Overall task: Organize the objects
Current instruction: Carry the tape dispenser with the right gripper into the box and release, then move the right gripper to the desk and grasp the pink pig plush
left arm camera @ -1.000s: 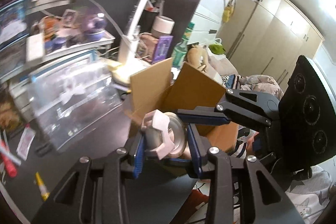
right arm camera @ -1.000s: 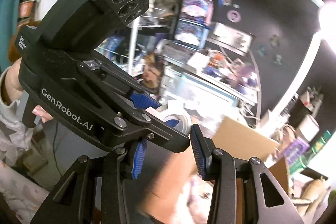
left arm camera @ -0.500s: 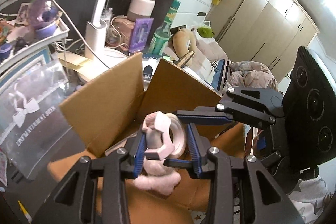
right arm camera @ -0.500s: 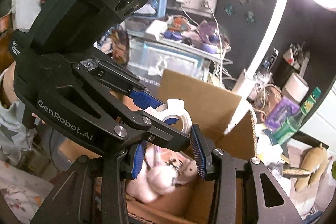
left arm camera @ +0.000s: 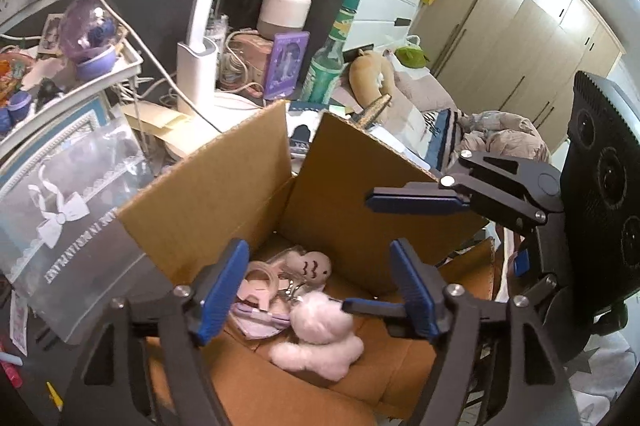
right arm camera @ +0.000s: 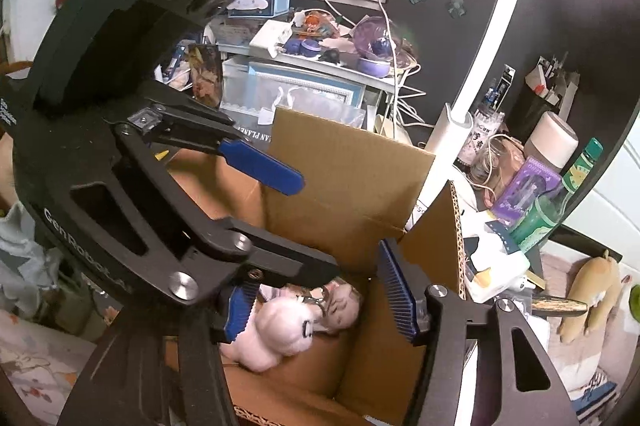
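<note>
An open cardboard box (left arm camera: 224, 194) (right arm camera: 352, 178) stands on the desk. Inside lie a pink plush toy (left arm camera: 320, 338) (right arm camera: 280, 330), a small beige plush (left arm camera: 314, 264) and pink flat items (left arm camera: 260, 286). My left gripper (left arm camera: 320, 286) is open and empty, just above the box's inside. My right gripper (right arm camera: 320, 298) is open and empty, also over the box; it shows in the left wrist view (left arm camera: 408, 250). The left gripper shows in the right wrist view (right arm camera: 288, 222). The tape roll is not in view.
A white lamp post (left arm camera: 196, 66) stands behind the box. A green bottle (left arm camera: 328, 66), purple card (left arm camera: 286, 62) and white jar (left arm camera: 284, 10) stand behind it. A clear gift box (left arm camera: 72, 210) lies left. A cluttered shelf (right arm camera: 320, 58) is at the back.
My left gripper has opened and let go of the tape roll with its pink holder. My right gripper has opened wider. Both have moved down over the box.
</note>
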`<action>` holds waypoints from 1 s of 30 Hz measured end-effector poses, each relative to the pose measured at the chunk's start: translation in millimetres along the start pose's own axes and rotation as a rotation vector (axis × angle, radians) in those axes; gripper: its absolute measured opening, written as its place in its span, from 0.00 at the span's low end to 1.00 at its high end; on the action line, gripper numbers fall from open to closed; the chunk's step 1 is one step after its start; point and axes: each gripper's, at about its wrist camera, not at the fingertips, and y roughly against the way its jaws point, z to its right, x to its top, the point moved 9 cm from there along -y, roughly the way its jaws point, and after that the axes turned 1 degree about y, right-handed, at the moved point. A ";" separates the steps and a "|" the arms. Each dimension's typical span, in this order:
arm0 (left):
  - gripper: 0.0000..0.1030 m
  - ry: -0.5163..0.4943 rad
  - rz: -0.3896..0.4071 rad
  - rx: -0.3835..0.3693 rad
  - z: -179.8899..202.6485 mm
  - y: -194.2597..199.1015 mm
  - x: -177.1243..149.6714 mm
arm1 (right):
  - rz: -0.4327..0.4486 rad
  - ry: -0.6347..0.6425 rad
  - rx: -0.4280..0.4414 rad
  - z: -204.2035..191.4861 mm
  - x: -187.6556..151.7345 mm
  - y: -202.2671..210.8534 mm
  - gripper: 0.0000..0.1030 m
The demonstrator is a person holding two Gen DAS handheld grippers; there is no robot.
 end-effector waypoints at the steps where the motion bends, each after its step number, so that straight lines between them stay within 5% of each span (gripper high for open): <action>1: 0.72 0.001 0.008 0.009 -1.8 3.0 -0.3 | 0.002 0.003 -0.005 -0.6 0.4 1.1 0.52; 10: 0.83 0.042 0.155 0.051 -26.8 81.0 -12.9 | 0.111 0.027 0.107 -45.6 23.6 19.4 0.52; 12: 0.93 0.043 0.194 0.095 -37.0 108.0 -20.2 | 0.136 0.051 0.148 -67.2 31.5 22.4 0.52; 18: 0.94 0.077 0.280 0.215 -72.8 179.1 -65.1 | 0.185 0.132 0.311 -151.4 51.6 19.0 0.52; 23: 0.95 0.162 0.307 0.300 -117.4 210.5 -117.2 | 0.136 0.175 0.429 -219.2 48.9 -17.7 0.52; 27: 0.95 0.235 0.300 0.336 -146.5 212.7 -160.0 | 0.064 0.124 0.412 -236.9 40.6 -66.0 0.52; 30: 0.95 0.285 0.292 0.337 -163.2 210.0 -186.8 | 0.040 0.073 0.310 -224.8 35.5 -104.0 0.52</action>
